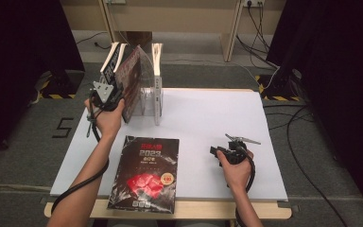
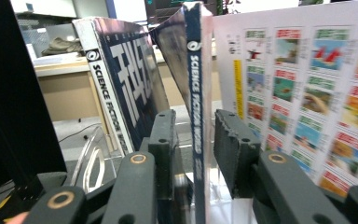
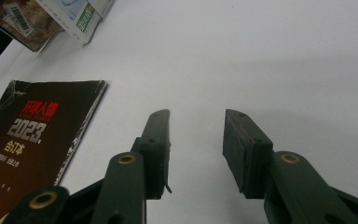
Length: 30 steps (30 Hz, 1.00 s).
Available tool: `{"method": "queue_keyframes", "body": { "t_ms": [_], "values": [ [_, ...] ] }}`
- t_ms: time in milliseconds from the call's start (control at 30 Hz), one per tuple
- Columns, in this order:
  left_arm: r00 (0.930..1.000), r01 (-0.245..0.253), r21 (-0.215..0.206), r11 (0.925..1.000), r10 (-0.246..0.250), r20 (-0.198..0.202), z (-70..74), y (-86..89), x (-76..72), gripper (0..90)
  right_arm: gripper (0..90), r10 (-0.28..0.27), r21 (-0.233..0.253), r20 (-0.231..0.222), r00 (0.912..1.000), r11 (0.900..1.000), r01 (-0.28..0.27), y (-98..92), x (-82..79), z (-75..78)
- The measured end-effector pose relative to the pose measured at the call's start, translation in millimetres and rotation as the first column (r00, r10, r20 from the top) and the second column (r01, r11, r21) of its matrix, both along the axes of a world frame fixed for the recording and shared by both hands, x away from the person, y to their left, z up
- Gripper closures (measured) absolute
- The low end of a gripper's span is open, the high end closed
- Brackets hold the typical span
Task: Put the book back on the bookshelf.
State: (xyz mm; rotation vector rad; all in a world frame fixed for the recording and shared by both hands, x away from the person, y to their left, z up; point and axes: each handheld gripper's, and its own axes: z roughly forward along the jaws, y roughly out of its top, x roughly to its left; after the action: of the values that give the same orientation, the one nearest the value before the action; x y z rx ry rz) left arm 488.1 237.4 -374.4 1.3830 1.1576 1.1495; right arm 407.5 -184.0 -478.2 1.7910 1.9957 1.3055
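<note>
Between the jaws of the left gripper (image 2: 193, 140) stands the spine of a magazine (image 2: 195, 93), upright, blue, lettered in white. The left jaw sits against it; on the right there's a sliver of gap, so the jaws flank the spine but whether they're truly clamped on it, I cannot tell. From the high view, that left gripper (image 1: 108, 94) is up at the far left of the table, pressed against the red-covered magazine (image 1: 133, 80) in a clear rack (image 1: 146, 101).

Count the upright ones: three. The dark magazine (image 2: 126, 88) leans to the left of the held one, big white characters on its cover; on the other side stands a third magazine (image 2: 307, 93), its back page a grid of small colour pictures. In the high view they fan out, dark magazine (image 1: 112, 59), red one, then the pale third magazine (image 1: 157, 80), tops splayed apart.

A fourth magazine (image 1: 146, 172) lies flat at the near edge of the white table (image 1: 217, 123), black cover, red block, "2023" printed on it, well apart from the rack.

Over to the right gripper (image 1: 229, 151): low over bare table, near the right side, well clear of everything. Its own view shows the right gripper (image 3: 196, 140) with jaws spread wide, nothing between them, the flat magazine (image 3: 37, 140) off to its left.
</note>
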Motion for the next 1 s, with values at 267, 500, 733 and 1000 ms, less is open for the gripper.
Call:
{"method": "queue_keyframes", "body": {
  "t_ms": [267, 500, 733, 1000],
  "values": [
    [0.9997, -0.021, -0.055, 0.9982, 0.022, 0.011, -6.3, 7.8, -24.2, 53.4, 61.7, -0.006, 0.006, -0.004, 1.0, 1.0, 0.006, 0.6, -0.7, 0.7],
    [0.9999, -0.005, -0.076, 0.9971, 0.006, 0.013, -7.3, 4.7, -28.7, 39.4, 61.6, 0.0, 0.005, -0.011, 0.9999, 1.0, 0.0, 0.8, -0.6, 0.1],
    [0.996, 0.088, -0.011, 0.996, -0.088, 0.012, -13.5, -19.2, -36.2, 41.8, 61.6, -0.003, 0.007, -0.016, 0.9999, 1.0, 0.003, 1.8, -0.8, -0.5],
    [0.9933, 0.111, 0.021, 0.9936, -0.11, -0.036, -12.4, -40.6, -12.7, 45.2, 61.6, 0.005, 0.002, -0.008, 1.0, 1.0, -0.005, 2.8, -0.7, -0.3]
  ]
}}
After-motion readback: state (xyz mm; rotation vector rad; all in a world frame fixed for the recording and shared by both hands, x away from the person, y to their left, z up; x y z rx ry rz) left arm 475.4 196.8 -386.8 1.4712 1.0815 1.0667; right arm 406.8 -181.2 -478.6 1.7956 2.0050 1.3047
